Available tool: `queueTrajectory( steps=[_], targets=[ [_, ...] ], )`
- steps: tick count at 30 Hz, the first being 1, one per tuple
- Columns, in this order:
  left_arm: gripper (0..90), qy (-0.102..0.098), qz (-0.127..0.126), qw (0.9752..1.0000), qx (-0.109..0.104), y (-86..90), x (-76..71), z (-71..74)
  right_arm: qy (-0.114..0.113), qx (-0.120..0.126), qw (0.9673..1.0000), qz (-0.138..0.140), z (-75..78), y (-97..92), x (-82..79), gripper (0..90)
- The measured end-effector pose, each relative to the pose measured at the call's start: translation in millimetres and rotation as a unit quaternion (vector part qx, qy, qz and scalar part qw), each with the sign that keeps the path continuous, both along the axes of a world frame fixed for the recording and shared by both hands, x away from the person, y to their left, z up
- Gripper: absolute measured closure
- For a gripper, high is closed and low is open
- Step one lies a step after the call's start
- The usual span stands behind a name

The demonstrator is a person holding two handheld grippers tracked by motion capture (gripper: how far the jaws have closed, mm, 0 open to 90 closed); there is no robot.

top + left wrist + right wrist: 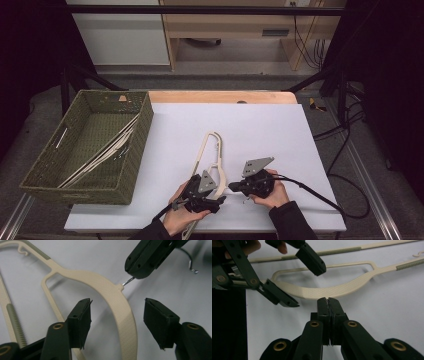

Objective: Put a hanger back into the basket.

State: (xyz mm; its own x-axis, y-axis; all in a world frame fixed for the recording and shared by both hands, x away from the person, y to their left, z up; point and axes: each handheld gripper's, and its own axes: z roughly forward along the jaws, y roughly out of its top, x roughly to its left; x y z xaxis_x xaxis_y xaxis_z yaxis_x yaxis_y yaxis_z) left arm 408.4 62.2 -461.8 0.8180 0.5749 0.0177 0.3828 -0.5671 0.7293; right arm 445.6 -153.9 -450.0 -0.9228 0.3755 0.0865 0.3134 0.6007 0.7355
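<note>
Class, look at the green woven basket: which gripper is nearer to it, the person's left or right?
Left. The left gripper is just right of the basket; the right gripper sits farther right, beyond it.

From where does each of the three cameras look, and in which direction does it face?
High view: above the near table edge, facing forward and down; both hands, left gripper, right gripper.
Left gripper view: rides that gripper, facing the hanger; own jaws astride it.
Right gripper view: rides that gripper, facing the hanger's neck; own jaws shut on its wire hook.
All share the hanger.
</note>
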Motion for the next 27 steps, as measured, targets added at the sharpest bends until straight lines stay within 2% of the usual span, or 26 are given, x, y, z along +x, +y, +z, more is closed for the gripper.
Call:
queueTrajectory(
  steps=[3,5,9,10,11,15,17,19,23,27],
  targets=[
    [43.3,0.010,0.006,0.9999,0.012,-3.1,0.0,-2.6,-0.004,-0.002,1.0000,0.000,3.6,1.6,-1.8,89.5],
    [45.8,0.009,0.010,0.9997,0.022,-4.8,-0.4,-4.2,-0.001,-0.002,1.0000,-0.005,6.1,2.2,-3.5,89.5],
    [56.1,0.016,0.014,0.9993,0.033,-6.2,-0.7,-5.3,-0.006,0.002,1.0000,-0.002,10.7,2.6,-5.3,89.5],
    [58.3,0.016,0.014,0.9993,0.033,-6.2,-0.7,-5.3,-0.008,0.000,1.0000,-0.002,12.2,3.1,-6.0,89.5],
    [60.9,0.026,0.011,0.9993,0.025,-6.5,-1.1,-5.2,-0.010,0.000,0.9999,-0.004,13.4,3.5,-6.8,89.5],
    [70.5,0.031,0.009,0.9992,0.024,-8.2,-3.8,-4.2,-0.004,0.002,0.9999,-0.009,14.5,3.4,-7.6,89.4],
    [70.9,0.030,0.011,0.9991,0.028,-8.2,-4.5,-3.1,-0.005,0.004,1.0000,-0.008,14.7,3.3,-7.7,89.3],
    [71.3,0.034,0.014,0.9991,0.023,-6.8,-4.5,-1.2,-0.009,0.007,0.9999,-0.008,15.6,2.7,-8.5,89.2],
    [71.9,0.031,0.019,0.9992,0.019,-3.4,-6.3,5.0,-0.019,0.035,0.9992,-0.006,21.7,-0.4,-10.9,90.0],
    [72.6,0.027,0.027,0.9991,0.017,1.2,-7.5,11.4,-0.034,0.087,0.9955,-0.016,39.5,-12.8,-16.0,83.1]
  ],
)
